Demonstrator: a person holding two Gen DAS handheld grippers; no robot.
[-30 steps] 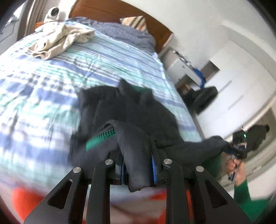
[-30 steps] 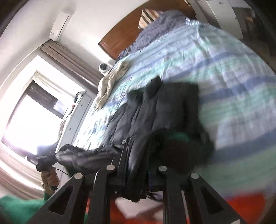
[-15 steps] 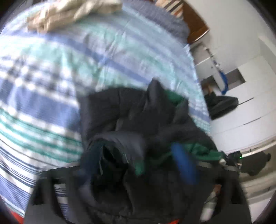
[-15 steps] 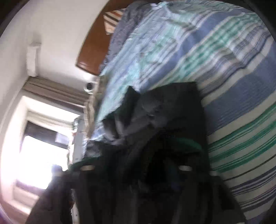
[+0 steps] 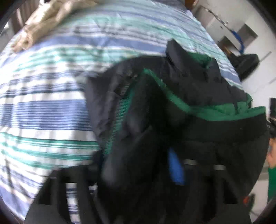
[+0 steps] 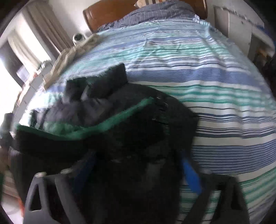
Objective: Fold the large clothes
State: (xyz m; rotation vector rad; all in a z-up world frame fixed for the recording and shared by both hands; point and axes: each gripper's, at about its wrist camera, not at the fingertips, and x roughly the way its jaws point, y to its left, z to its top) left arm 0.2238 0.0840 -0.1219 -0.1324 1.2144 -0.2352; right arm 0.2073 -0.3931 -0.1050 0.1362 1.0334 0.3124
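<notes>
Roughly mid-fold: the black jacket [image 5: 181, 106] with its green lining lies heaped on the striped bedspread [image 5: 51, 106], toward the foot edge of the bed and well apart from the headboard [image 6: 110, 12]. A beige garment [image 5: 43, 22] sits by the far left corner, clear of the work. Left gripper [image 5: 143, 174]: jaws have just been closing, a thick fold of dark cloth bunched between them; blur keeps me from saying whether the blue pad [image 5: 176, 170] presses home. Right gripper [image 6: 138, 174]: jaws likewise closing over cloth, fingers lost in black fabric, grip not readable. Both tools point steeply down at the near hem. Judgement: a fresh hold on the near edge is being taken so it can be carried over toward the collar [image 6: 107, 79]. Next move calls for a firm pinch on both sides, then an even lift so the padded layers do not slide or sag between the tools.
</notes>
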